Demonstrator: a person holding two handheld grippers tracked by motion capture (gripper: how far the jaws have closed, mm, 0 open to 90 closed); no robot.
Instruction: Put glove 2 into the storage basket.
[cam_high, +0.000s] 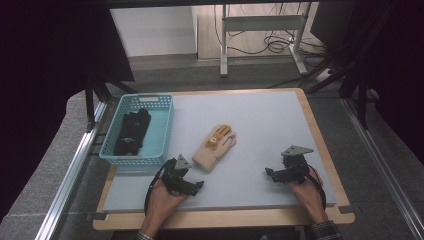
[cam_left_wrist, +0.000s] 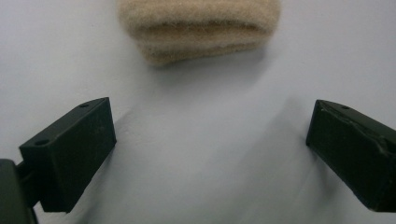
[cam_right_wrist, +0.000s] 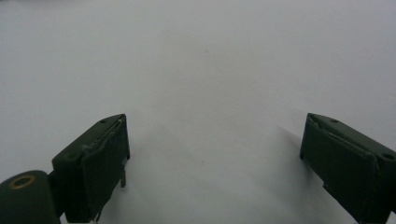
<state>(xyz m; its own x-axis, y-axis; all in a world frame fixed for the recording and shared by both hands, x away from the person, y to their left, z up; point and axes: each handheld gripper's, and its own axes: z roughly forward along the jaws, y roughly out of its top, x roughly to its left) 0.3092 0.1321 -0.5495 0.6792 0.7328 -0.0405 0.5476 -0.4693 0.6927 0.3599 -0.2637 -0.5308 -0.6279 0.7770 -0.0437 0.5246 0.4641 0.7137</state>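
Observation:
A beige knitted glove (cam_high: 215, 145) with an orange patch lies flat on the pale mat (cam_high: 260, 120), left of the middle. Its cuff (cam_left_wrist: 198, 28) shows at the top of the left gripper view. My left gripper (cam_high: 196, 186) rests low on the mat just in front of that cuff, open, with bare mat between its fingers (cam_left_wrist: 70, 149). My right gripper (cam_high: 270, 173) sits near the mat's front right, open and holding nothing. Its fingers (cam_right_wrist: 93, 163) stand wide over plain mat.
A teal plastic basket (cam_high: 161, 131) stands at the mat's left edge with a black glove (cam_high: 132, 131) inside. The wooden table edge (cam_high: 225, 217) runs along the front. Metal rails flank the table; a desk frame (cam_high: 260, 25) and cables lie beyond.

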